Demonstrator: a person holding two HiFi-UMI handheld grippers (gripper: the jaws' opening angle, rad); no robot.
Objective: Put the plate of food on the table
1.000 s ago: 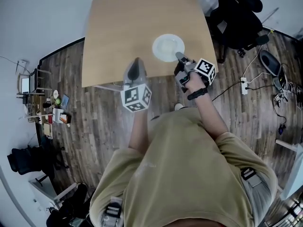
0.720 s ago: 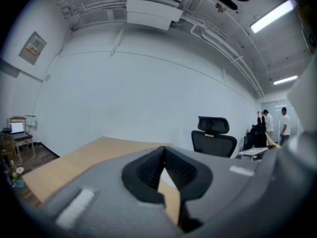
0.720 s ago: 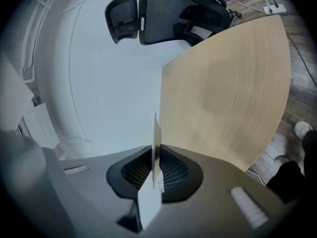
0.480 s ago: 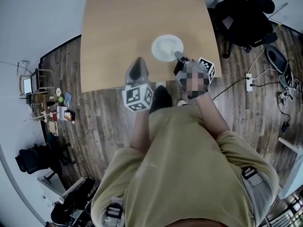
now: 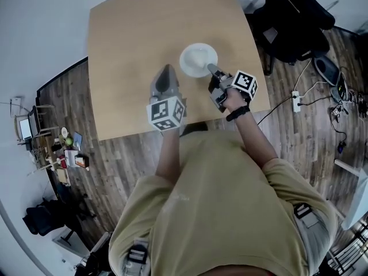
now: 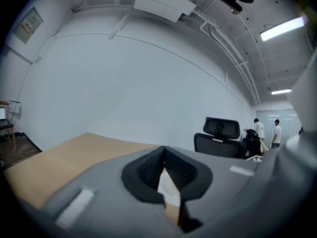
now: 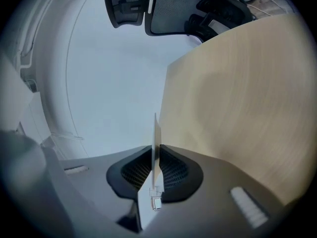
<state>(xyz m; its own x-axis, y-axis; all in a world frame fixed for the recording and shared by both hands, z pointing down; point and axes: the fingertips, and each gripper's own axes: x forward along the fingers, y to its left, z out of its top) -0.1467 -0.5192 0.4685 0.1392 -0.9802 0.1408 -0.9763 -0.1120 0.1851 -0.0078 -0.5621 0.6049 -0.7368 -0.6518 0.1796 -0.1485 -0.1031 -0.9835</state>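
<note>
A white round plate hangs over the right half of the light wooden table. My right gripper is shut on its near right rim. In the right gripper view the plate shows edge-on as a thin white line pinched between the dark pads, beside the table. From above the plate looks plain white. My left gripper hovers over the table to the left of the plate, apart from it. Its jaws meet at the tips with nothing held.
A black office chair stands off the table's far right corner. A power strip and cables lie on the wooden floor at right, small clutter at left. Two persons stand far off beyond another chair.
Both grippers and the plate have moved forward from the table's near edge to well over the tabletop. The right gripper's hold on the plate has not changed.
</note>
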